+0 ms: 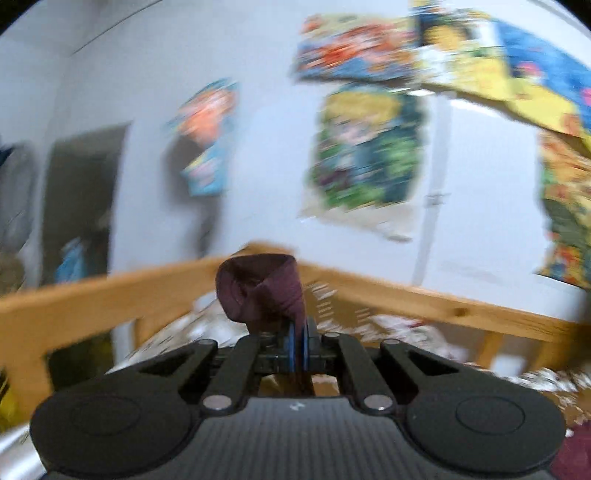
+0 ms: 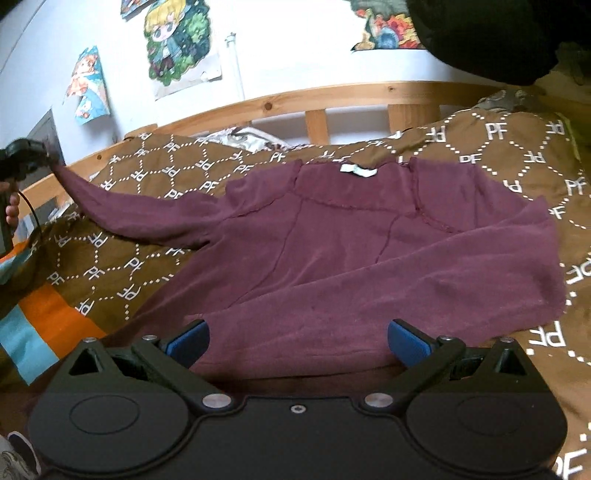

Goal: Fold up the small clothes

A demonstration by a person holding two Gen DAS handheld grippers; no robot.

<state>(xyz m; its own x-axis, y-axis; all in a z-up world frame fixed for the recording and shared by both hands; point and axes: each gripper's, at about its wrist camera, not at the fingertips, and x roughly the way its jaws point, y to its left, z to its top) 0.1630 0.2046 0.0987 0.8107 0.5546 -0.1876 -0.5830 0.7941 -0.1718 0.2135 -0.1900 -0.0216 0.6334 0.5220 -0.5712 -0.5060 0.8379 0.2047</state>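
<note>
A small maroon long-sleeved top (image 2: 332,251) lies spread on a brown patterned blanket (image 2: 147,177), neck label toward the far side. Its right sleeve is folded across the body. My left gripper (image 1: 298,345) is shut on the cuff of the left sleeve (image 1: 262,288) and holds it lifted; in the right wrist view the same gripper (image 2: 22,155) shows at far left with the sleeve stretched up to it. My right gripper (image 2: 297,341) is open and empty, hovering over the top's lower hem.
A wooden bed rail (image 2: 295,98) runs along the far side, with a white wall and posters (image 2: 173,40) behind. An orange and blue striped cloth (image 2: 40,317) lies at the left. A dark object (image 2: 498,33) hangs at the upper right.
</note>
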